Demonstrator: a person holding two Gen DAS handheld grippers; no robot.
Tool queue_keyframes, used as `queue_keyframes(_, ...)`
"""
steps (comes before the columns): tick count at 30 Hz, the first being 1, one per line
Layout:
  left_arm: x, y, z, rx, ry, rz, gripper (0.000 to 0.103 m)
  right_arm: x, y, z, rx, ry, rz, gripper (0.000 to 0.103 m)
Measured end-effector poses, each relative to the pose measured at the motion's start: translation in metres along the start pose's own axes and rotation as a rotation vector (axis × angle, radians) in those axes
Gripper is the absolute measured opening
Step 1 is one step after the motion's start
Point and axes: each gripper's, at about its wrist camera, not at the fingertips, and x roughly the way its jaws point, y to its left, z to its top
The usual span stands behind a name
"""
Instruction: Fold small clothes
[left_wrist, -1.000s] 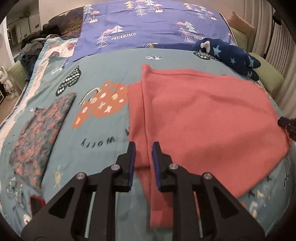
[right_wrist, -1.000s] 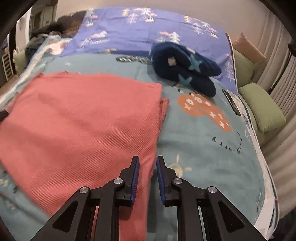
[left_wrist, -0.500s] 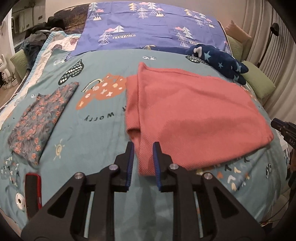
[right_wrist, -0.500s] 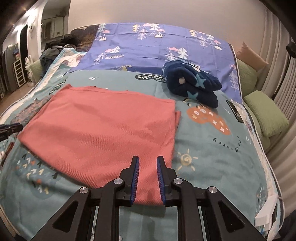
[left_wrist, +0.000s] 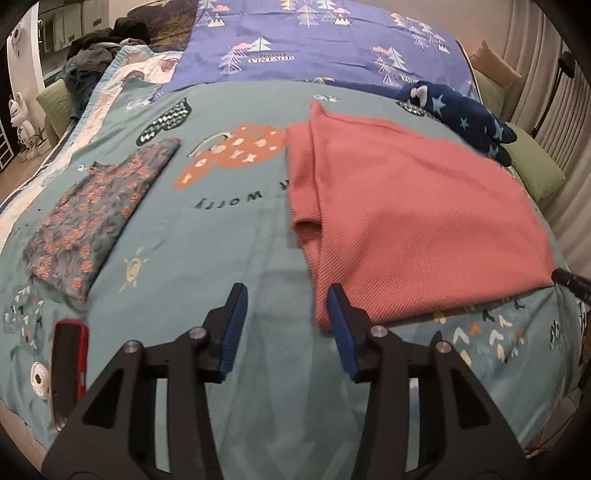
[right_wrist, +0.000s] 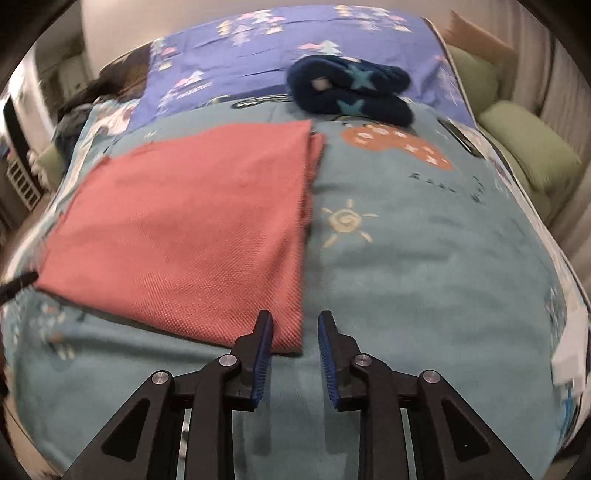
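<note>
Both tools have let go of the pink cloth since a second ago, drawn back toward the near edge, and their jaws now stand apart, holding nothing. The left tool (left_wrist: 284, 295) hovers level over the bed (left_wrist: 229, 236), at the cloth's near left corner. The right tool (right_wrist: 294, 320) hovers at its near right corner. One pink cloth (left_wrist: 413, 221) lies folded flat mid-bed. One flowered garment (left_wrist: 96, 210) lies flat further left, well apart. One red phone (left_wrist: 68, 365) lies near it. One starred navy bundle (right_wrist: 351, 92) sits beyond.

Teal patterned bedspread (left_wrist: 221, 229), purple sheet (left_wrist: 332, 48), green pillows (right_wrist: 532, 155), pale wall (right_wrist: 184, 22)
</note>
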Motion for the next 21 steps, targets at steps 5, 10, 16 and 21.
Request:
queue_keyframes(5, -0.018, 0.016, 0.003, -0.046, -0.052, -0.018, 0.047, -0.032, 0.063, 0.009, -0.205, -0.109, 0.073, 0.029)
queue_keyframes(10, -0.023, 0.032, 0.002, -0.093, -0.074, -0.037, 0.048, -0.033, 0.161, -0.006, -0.473, -0.138, 0.172, 0.042)
queue_keyframes(16, -0.021, 0.049, -0.004, -0.133, -0.074, -0.065, 0.050, -0.014, 0.251, -0.024, -0.677, -0.137, 0.228, 0.042)
queue_keyframes(21, -0.021, 0.057, -0.004, -0.128, -0.091, -0.092, 0.054, 0.003, 0.289, -0.028, -0.715, -0.123, 0.224, 0.044)
